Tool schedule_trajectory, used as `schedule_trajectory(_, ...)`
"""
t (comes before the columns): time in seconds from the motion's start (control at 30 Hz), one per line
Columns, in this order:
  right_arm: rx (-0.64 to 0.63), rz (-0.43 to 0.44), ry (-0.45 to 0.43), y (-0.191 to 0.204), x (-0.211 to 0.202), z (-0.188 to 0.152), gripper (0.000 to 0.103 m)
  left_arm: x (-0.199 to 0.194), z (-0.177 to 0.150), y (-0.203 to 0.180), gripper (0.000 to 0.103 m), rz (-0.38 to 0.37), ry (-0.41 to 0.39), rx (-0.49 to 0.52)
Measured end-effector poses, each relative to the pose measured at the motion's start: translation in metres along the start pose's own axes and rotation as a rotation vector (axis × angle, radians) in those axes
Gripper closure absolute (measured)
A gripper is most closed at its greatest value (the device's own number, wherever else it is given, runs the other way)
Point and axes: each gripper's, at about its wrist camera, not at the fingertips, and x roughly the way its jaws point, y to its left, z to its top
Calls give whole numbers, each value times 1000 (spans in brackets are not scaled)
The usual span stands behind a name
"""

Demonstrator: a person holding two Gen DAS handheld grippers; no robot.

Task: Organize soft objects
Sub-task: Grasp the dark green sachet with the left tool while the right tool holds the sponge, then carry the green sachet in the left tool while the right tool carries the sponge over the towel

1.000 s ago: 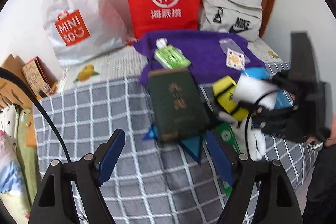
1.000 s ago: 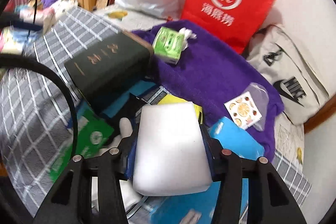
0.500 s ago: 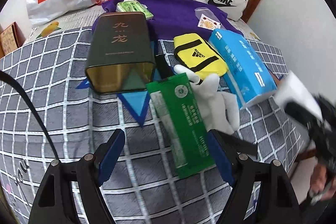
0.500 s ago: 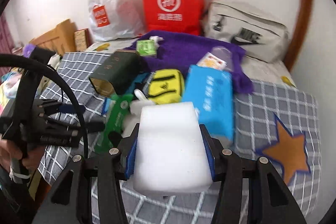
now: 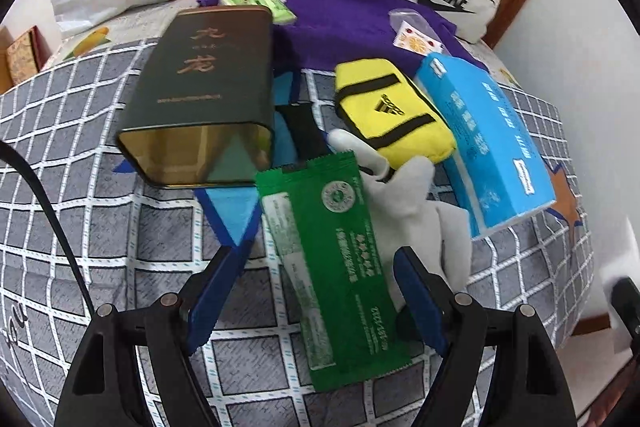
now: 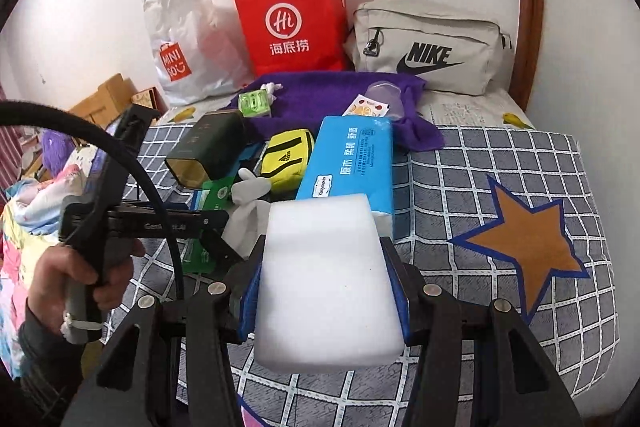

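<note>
Right gripper (image 6: 326, 291): its blue pads are closed on the two sides of a white sponge block (image 6: 328, 279), which is held clear of the checked bedspread (image 6: 500, 163) and in front of the pile of goods. Left gripper (image 5: 320, 291): jaws wide and empty, straddling the lower part of a green sachet (image 5: 332, 267) that lies flat on the bedspread (the pads do not appear to press on it). Just beyond the sachet lie a white plush toy (image 5: 416, 211), a yellow pouch (image 5: 392, 115), a blue tissue pack (image 5: 492, 147) and a dark green tin (image 5: 208, 83); farther back, a purple towel (image 5: 340, 19) and three bags against the wall.

Step in hand, as judged: one soft item is lifted and in carriage, while the other hand lines up on the next pick. The next move calls for a destination for the sponge (none is evident here) and for the left jaws to descend and close squarely across the thin, flat sachet without catching the cloth beneath.
</note>
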Motion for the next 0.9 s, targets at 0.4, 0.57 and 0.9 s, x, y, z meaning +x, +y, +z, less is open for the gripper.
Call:
schedule_trajectory(0.4,11,4,29,1,15,-7,52,-10,-5,11,60,-76,-38,-40)
schedule_trajectory(0.57,-4,15,32,7,17,-8,52,-5,-6,9,56,-25,-15,-8)
schedule_trajectory(0.9,-15,20,38,12,17,-10,52,-3,-10,5,65,-39,-25,30)
